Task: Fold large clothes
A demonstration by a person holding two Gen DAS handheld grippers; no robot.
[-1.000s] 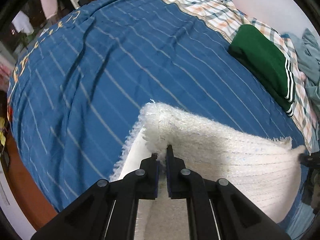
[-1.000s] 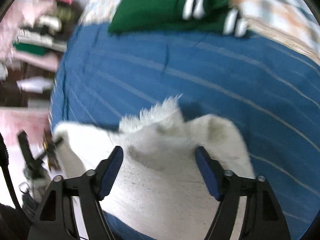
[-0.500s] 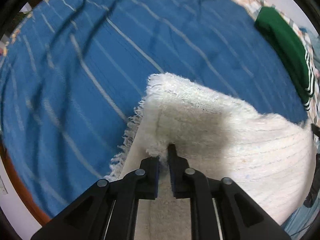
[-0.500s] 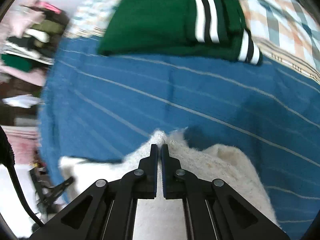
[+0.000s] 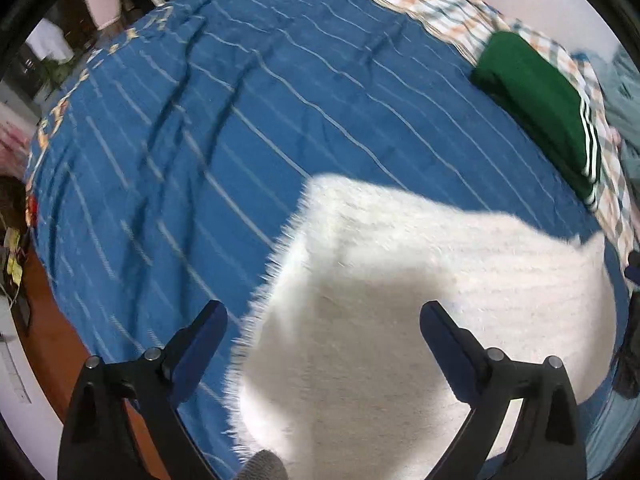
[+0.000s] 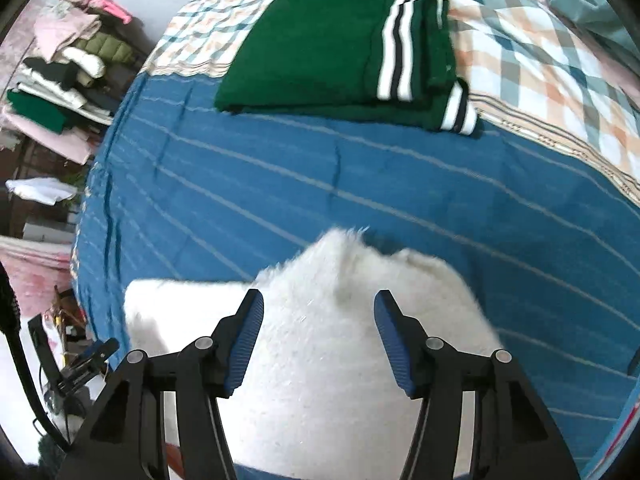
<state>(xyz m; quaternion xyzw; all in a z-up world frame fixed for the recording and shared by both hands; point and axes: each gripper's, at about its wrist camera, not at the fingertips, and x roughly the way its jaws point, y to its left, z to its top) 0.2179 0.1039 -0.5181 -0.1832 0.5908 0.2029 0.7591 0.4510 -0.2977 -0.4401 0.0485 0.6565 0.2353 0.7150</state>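
Seen from the left wrist, the left gripper (image 5: 320,320) has fingers spread over the fluffy white garment (image 5: 420,280) lying on the blue bed (image 5: 240,120); soft, light, limp. From the right wrist, the right gripper (image 6: 319,320) is spread too; corners probably grip best.

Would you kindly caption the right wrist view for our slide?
Open right gripper above a white sweater on the blue bedspread.

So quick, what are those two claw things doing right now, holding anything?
Left gripper: open, holding nothing, above the white fuzzy garment.
Right gripper: open, holding nothing, over the same garment.
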